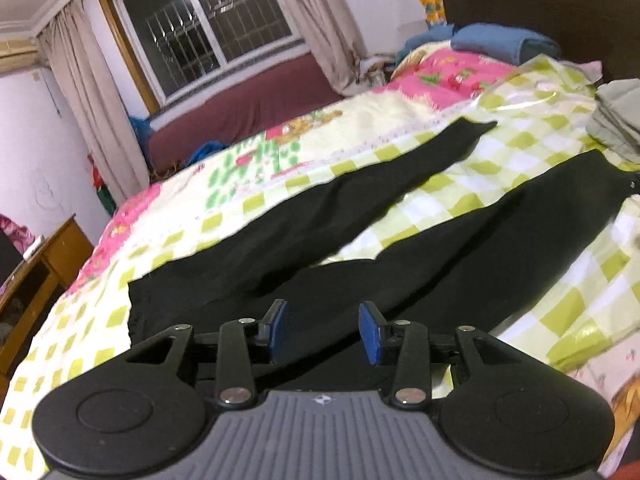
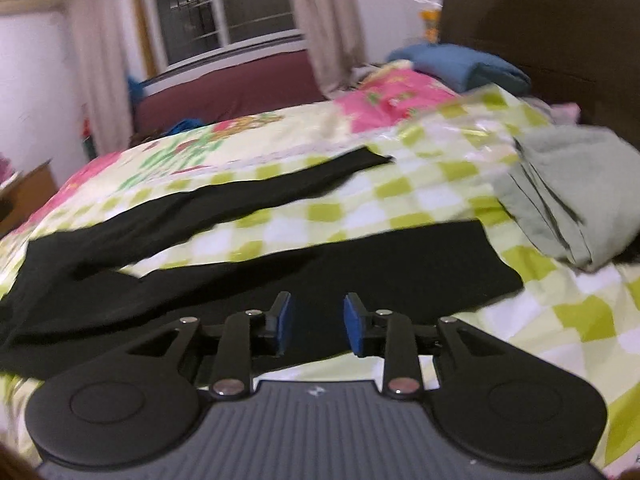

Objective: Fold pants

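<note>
Left wrist view: left gripper (image 1: 323, 330) sits over the waist end of the black pants (image 1: 400, 240), jaws spread, blue pads (image 1: 370, 334) apart with nothing pinched between them. The pants lie flat on the green-and-white checked sheet (image 1: 460, 184); both legs run ahead of the gripper and fan apart, one up-left of centre, one to the right, checked sheet showing between them. Far left of the gripper, a wooden desk (image 1: 48, 264). Ahead and left, a window (image 1: 208, 28) with beige curtains (image 1: 84, 92). Far ahead right, a blue pillow (image 1: 500, 42) against a dark headboard (image 1: 560, 12). At the right edge, a grey-green folded garment (image 1: 618, 116).

Right wrist view: right gripper (image 2: 317, 322) sits above the near pant leg (image 2: 360, 276), jaws parted, pads clear of cloth; nothing held. The leg runs left to right just ahead of the fingertips; the far leg (image 2: 280, 188) lies beyond it. Ahead right, the folded garment (image 2: 572, 188) rests on the sheet, just beyond the near leg's cuff. Image blurred.
</note>
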Tool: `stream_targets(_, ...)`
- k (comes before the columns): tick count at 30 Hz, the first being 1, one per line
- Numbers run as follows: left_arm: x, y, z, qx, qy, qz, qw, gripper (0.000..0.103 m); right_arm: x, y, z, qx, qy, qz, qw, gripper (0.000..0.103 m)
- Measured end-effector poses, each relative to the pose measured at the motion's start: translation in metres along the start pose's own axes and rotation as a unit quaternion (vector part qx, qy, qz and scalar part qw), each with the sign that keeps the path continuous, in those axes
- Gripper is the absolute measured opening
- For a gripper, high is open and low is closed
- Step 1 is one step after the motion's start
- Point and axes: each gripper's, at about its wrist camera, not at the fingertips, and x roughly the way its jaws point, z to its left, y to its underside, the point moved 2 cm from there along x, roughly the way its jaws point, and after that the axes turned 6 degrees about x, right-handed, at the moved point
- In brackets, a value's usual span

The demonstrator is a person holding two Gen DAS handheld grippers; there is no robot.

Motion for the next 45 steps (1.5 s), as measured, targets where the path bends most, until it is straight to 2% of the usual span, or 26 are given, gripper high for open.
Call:
stream_targets(2,-0.004,0.008,0.016,0.005,0.001,-0.011,0.9999,0.057,-0.01,-0.006,0.024,-0.032,-0.003,-0.004,0.999,0.032)
stream_targets(5,-0.002,0.017,0.047,-0.001,0.007,-0.019,0.9998,0.057,-0.01,-0.02,0.062,-0.081,-0.028,0.009,0.996,0.043)
stream_targets(11,0.024,0.026,0.094,-0.007,-0.014,-0.016,0.9998,0.058,0.026,-0.039,0.138,-0.176,-0.077,0.044,0.98,0.043)
stream_targets(14,0.044,0.03,0.115,-0.014,-0.021,-0.005,0.9997,0.058,0.065,-0.048,0.172,-0.207,-0.102,0.065,0.971,0.043)
stream_targets(18,0.089,0.028,0.148,-0.015,-0.03,0.019,0.9992,0.058,0.135,-0.059,0.218,-0.241,-0.145,0.09,0.955,0.043)
stream_targets(23,0.161,0.024,0.208,-0.023,-0.054,0.046,0.9972,0.058,0.234,-0.067,0.277,-0.314,-0.183,0.117,0.924,0.043)
stream_targets(26,0.198,0.025,0.243,-0.031,-0.061,0.051,0.9964,0.058,0.282,-0.077,0.302,-0.344,-0.191,0.125,0.911,0.043)
stream_targets(28,0.221,0.028,0.262,-0.034,-0.059,0.062,0.9958,0.058,0.307,-0.085,0.313,-0.351,-0.193,0.133,0.906,0.043)
stream_targets(30,0.24,0.033,0.276,-0.025,-0.061,0.075,0.995,0.058,0.326,-0.094,0.324,-0.361,-0.19,0.14,0.902,0.043)
stream_targets(33,0.256,0.033,0.292,-0.004,-0.061,0.088,0.9942,0.058,0.344,-0.108,0.339,-0.39,-0.189,0.141,0.89,0.049)
stream_targets(36,0.263,0.03,0.306,-0.001,-0.034,0.101,0.9943,0.058,0.361,-0.117,0.353,-0.414,-0.189,0.151,0.877,0.057)
stream_targets(40,0.272,0.027,0.318,0.007,0.009,0.119,0.9929,0.058,0.384,-0.119,0.366,-0.442,-0.178,0.182,0.86,0.058)
stream_targets(45,0.28,0.024,0.334,0.023,0.029,0.119,0.9922,0.058,0.409,-0.111,0.377,-0.48,-0.163,0.214,0.835,0.058)
